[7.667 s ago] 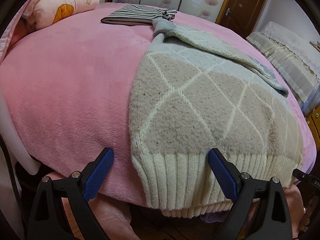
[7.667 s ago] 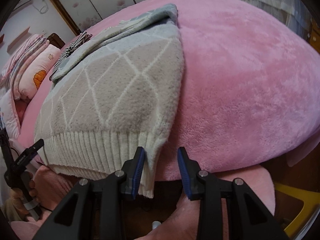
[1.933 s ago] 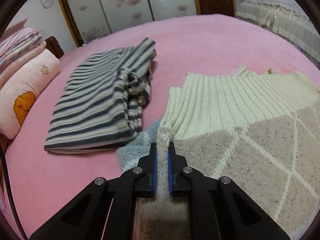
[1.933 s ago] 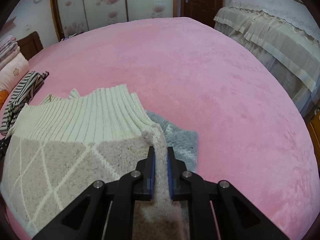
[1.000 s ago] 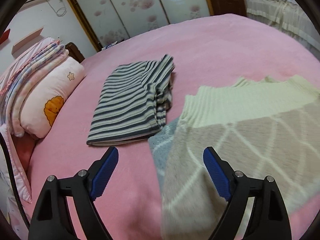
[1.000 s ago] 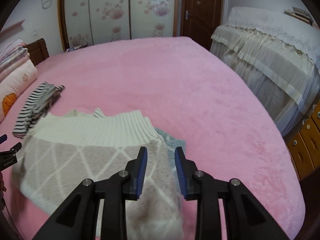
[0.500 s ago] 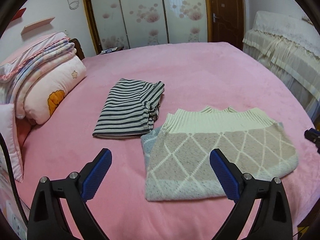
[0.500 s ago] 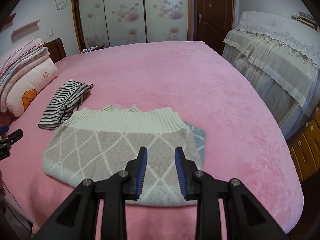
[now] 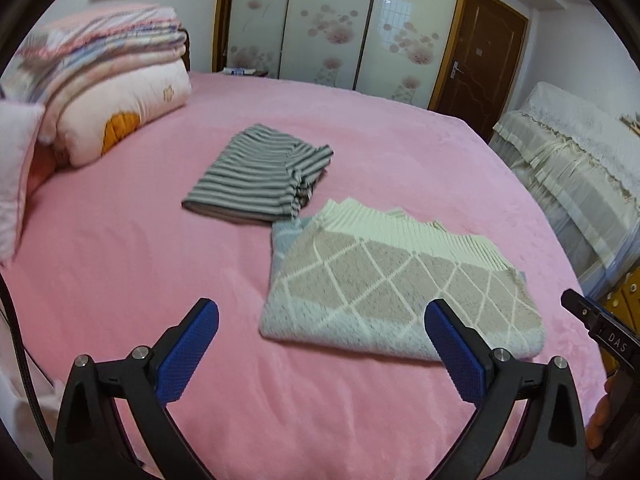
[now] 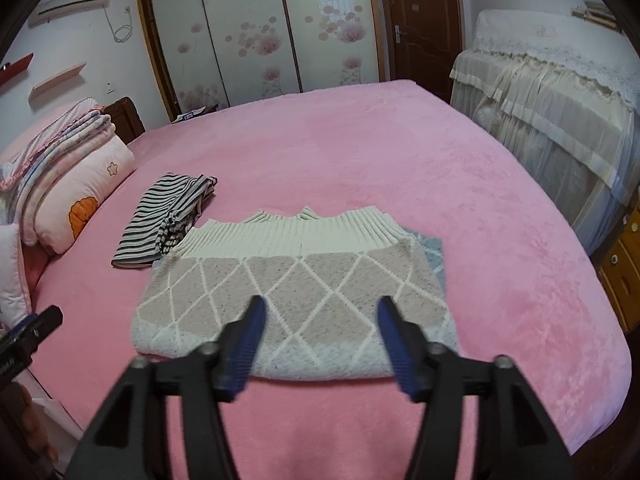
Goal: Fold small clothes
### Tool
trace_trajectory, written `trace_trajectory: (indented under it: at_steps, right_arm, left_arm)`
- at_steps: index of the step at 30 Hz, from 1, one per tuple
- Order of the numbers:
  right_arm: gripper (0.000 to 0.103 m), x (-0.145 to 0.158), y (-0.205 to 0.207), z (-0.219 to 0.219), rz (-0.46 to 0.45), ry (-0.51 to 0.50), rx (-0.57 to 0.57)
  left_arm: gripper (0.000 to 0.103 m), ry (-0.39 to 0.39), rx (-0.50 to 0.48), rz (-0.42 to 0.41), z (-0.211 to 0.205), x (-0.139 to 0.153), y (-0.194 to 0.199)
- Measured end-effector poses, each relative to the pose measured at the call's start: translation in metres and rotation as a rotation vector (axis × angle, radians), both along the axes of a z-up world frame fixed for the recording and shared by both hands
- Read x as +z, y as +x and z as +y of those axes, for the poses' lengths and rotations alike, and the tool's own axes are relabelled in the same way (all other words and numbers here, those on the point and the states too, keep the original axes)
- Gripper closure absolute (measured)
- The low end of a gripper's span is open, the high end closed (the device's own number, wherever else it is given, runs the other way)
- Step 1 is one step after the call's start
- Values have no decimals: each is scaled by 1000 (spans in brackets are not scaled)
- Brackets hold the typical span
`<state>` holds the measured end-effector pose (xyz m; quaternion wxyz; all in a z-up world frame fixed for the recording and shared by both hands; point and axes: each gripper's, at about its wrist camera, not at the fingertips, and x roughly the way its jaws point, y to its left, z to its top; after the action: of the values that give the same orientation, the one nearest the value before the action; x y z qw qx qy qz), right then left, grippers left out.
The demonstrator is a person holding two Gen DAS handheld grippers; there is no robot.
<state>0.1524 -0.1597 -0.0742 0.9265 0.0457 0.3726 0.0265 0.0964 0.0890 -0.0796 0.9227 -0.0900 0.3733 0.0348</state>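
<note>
We read "DAS" on the right tool at right edge; both tools opening, empty; left tool above the folded sweater; striped garment beside it.

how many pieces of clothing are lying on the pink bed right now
2: a folded diamond-pattern sweater near the front edge of the bed, and a folded striped garment just behind it on the pillow side. The stacked bedding could hide more.

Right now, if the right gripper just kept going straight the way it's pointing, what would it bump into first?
Most likely the folded diamond-pattern sweater. The right gripper, its jaws opening with nothing between them, points down at the sweater's near edge on the pink bed. Depth is hard to judge.
</note>
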Motion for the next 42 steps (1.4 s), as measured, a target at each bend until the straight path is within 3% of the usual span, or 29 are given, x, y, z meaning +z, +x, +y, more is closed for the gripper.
trace_trajectory:
  at_steps: [4, 8, 11, 19, 31, 42]
  right_arm:
    - [21, -2, -10, 22, -52, -88, 29]
    - [21, -14, -14, 42, -111, -161, 29]
    - [21, -27, -10, 48, -105, -154, 37]
    - [45, -75, 14, 38, 6, -78, -15]
    - [58, -107, 28, 30, 25, -60, -26]
    - [67, -116, 50, 50, 29, -46, 38]
  left_arm:
    - [1, -110, -6, 48, 10, -30, -2]
    - [1, -295, 28, 109, 26, -77, 3]
    - [1, -416, 69, 146, 33, -115, 10]
    - [2, -604, 58, 164, 26, -181, 41]
    - [2, -694, 29, 43, 0, -208, 98]
    - [2, -833, 75, -14, 23, -216, 134]
